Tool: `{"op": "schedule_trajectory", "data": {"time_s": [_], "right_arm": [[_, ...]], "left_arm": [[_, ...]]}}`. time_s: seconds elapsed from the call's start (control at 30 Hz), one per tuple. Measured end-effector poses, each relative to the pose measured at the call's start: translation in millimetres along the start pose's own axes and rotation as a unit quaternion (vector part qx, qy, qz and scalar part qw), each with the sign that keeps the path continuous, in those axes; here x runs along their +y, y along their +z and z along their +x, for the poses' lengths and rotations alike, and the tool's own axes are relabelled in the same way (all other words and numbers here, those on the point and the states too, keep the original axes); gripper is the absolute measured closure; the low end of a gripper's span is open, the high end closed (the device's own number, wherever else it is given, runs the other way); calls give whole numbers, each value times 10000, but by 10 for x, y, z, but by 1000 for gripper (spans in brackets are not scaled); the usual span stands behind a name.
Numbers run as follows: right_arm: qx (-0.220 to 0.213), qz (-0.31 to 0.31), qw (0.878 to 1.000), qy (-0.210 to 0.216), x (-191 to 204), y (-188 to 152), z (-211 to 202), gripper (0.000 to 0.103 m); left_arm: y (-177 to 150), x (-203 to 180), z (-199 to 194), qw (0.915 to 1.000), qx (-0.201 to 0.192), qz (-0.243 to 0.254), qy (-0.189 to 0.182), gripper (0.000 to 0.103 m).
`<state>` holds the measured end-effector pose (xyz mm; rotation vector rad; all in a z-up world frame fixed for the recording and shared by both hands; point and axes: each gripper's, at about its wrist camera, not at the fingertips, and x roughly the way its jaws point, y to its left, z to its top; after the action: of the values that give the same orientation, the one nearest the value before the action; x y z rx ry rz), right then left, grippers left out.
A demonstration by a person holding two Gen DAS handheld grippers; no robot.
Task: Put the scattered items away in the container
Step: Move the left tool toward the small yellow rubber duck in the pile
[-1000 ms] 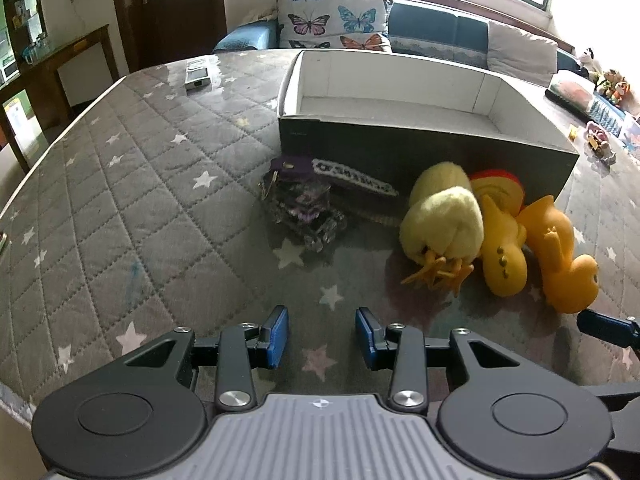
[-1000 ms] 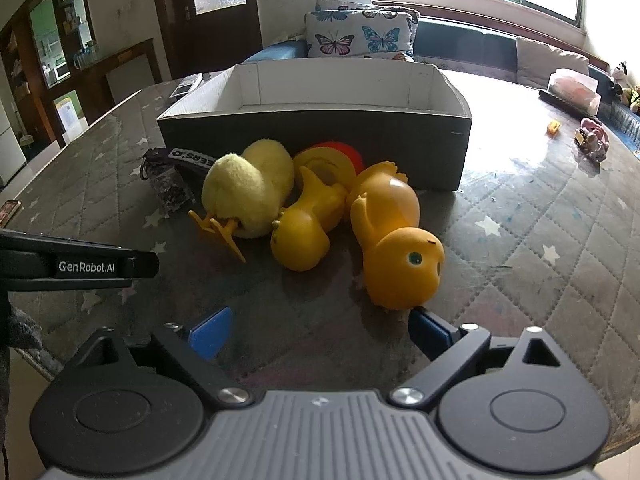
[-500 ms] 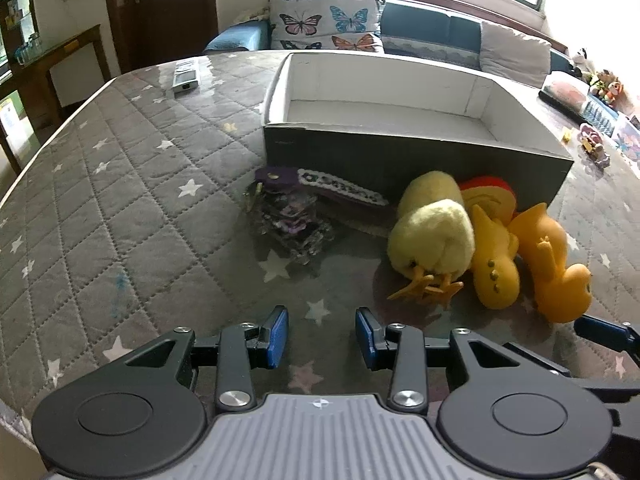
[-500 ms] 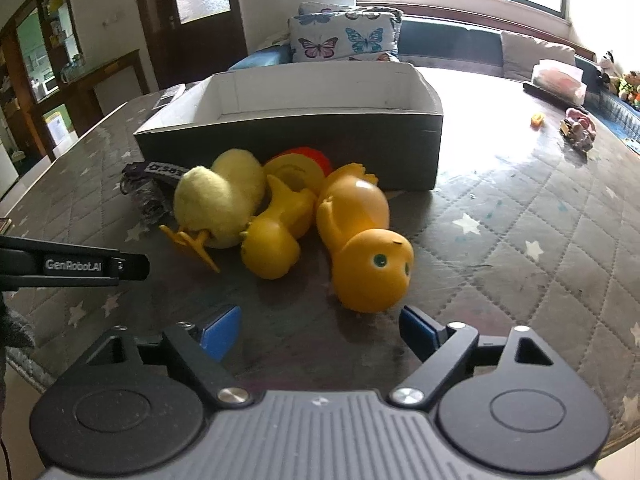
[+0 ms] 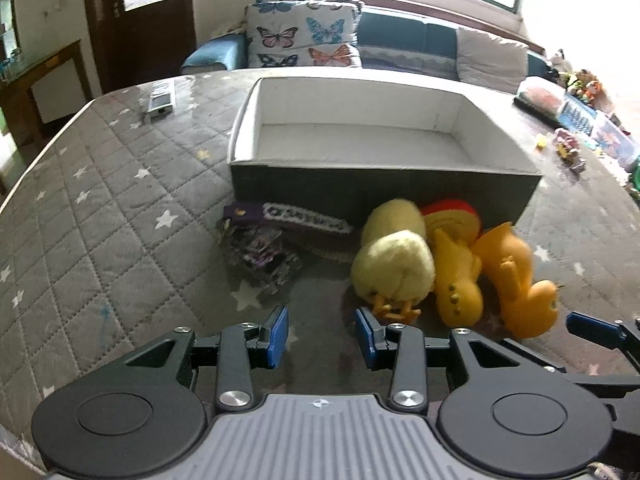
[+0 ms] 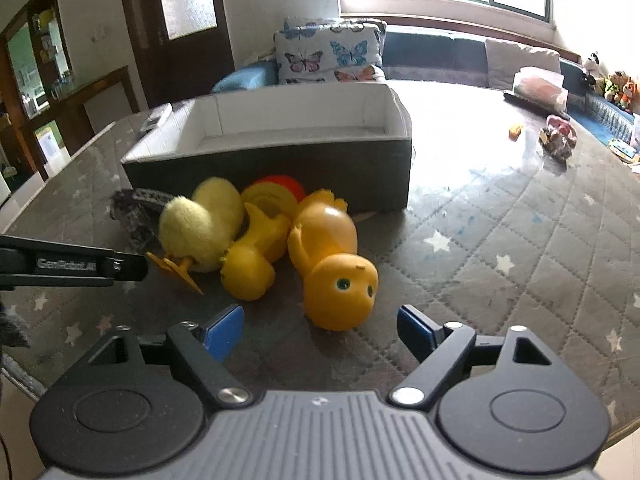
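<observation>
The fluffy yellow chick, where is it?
The fluffy yellow chick lies on the quilted table before the box, between a dark keychain bundle and a rubber duck.

red toy (image 5: 452,216) half hidden behind ducks, keychain (image 6: 134,216) blurred, partly hidden

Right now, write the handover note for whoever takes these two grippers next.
Left gripper: open, empty, in front of the plush chick.
Right gripper: open, empty, fingers either side of the orange duck's head, not touching.
Box: empty.
Beside its near wall lie the chick, yellow rubber duck, orange duck, red-and-yellow toy and purple strap bundle.
Done: nothing boxed.
Left: all five items.
</observation>
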<state>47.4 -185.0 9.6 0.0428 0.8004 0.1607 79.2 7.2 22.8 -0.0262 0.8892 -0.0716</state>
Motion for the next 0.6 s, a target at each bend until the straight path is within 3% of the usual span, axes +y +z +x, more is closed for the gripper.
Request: {"op": "schedule_trajectory", "data": {"time_s": [0.33,0.6], "right_arm": [[-117,-70,9997,184,56,73,-73,17],[-69,-218,9993,283,96,116,-14,17]], "left_arm": [[192,-155,-196,9980,-355,268,-445,63],[297,-237,50,9978,-123,359,-550,63]]}}
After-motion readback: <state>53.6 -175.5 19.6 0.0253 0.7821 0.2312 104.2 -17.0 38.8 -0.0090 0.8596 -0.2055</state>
